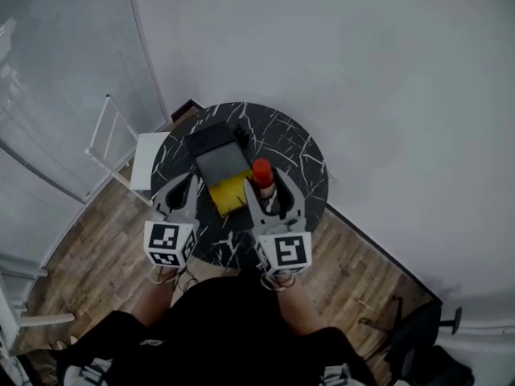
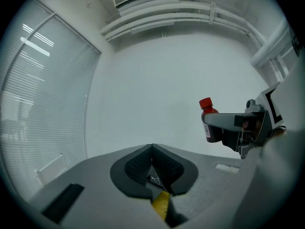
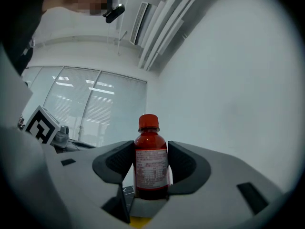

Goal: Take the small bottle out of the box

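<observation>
A small bottle (image 1: 262, 174) with a red cap and dark red contents stands upright between the pads of my right gripper (image 1: 266, 185), which is shut on it above the round black marble table (image 1: 302, 155). In the right gripper view the bottle (image 3: 151, 163) fills the gap of the right gripper (image 3: 151, 168), label facing the camera. The box (image 1: 219, 161) lies open on the table, black lid behind, yellow inside (image 1: 228, 194). My left gripper (image 1: 185, 185) hovers left of the box, shut and holding nothing. From the left gripper (image 2: 152, 150) the bottle (image 2: 208, 120) shows at right.
A white metal-framed chair (image 1: 121, 147) stands left of the table by the glass partition with blinds. White walls curve behind the table. Wooden floor (image 1: 88, 248) surrounds it. A black office chair base (image 1: 426, 328) sits at the lower right.
</observation>
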`<action>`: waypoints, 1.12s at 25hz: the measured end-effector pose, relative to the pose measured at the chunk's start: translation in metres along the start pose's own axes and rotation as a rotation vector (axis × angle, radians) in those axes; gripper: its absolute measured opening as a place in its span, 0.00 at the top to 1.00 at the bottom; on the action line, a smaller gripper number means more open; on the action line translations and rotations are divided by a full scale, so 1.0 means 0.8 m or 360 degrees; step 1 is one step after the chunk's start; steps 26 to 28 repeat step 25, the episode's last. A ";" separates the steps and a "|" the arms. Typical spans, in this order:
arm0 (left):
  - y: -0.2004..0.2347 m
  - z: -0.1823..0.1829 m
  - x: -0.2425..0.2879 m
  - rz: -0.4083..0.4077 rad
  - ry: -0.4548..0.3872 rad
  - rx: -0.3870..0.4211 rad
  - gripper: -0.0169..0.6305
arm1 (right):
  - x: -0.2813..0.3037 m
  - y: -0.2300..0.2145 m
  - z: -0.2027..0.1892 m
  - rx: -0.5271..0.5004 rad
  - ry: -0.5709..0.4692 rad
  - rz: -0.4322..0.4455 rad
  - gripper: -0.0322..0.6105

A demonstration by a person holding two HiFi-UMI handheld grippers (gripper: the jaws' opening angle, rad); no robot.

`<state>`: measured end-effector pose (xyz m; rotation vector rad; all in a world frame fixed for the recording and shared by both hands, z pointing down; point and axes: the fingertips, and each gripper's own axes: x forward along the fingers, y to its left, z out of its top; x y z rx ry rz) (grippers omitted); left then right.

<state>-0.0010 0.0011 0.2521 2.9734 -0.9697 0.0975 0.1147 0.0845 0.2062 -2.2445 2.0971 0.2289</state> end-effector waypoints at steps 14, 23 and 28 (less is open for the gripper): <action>-0.020 0.011 0.025 -0.0068 -0.0025 0.0047 0.98 | 0.006 -0.026 0.001 -0.0001 -0.0037 -0.0039 0.62; -0.032 0.008 0.044 -0.0092 -0.0012 0.0039 0.98 | 0.010 -0.044 -0.003 0.0010 -0.0029 -0.0055 0.62; -0.033 0.009 0.049 -0.0097 -0.0010 0.0053 0.98 | 0.011 -0.048 -0.005 0.0008 -0.0025 -0.0061 0.62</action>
